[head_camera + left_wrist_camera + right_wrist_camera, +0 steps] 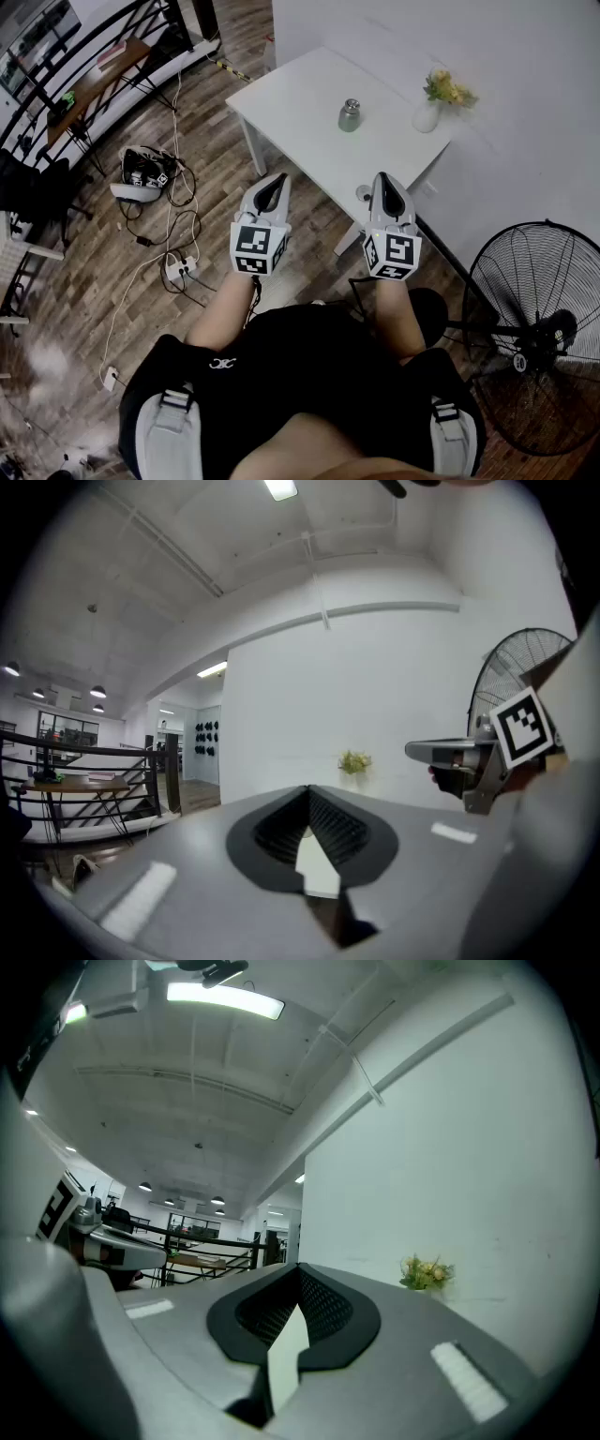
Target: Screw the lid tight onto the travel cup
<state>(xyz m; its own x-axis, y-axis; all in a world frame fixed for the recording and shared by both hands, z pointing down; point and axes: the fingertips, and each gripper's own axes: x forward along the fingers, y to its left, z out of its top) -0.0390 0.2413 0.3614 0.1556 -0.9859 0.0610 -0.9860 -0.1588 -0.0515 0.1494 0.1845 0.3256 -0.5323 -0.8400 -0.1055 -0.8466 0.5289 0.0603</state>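
The left claw [273,190] and the right claw [386,190] are hovering mid-frame, shut and empty. Screwing seemingly is not beginning yet. Next is likely reaching the travel cup [350,115] on the upper worktop [300,103].

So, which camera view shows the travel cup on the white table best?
The head view: the travel cup stands in full on the white table, near the vase. The left and right gripper views show none of it, only the flowers beyond their own shut jaws.

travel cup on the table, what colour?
Silvery grey. The travel cup stands on the white table and shows best in the head view.
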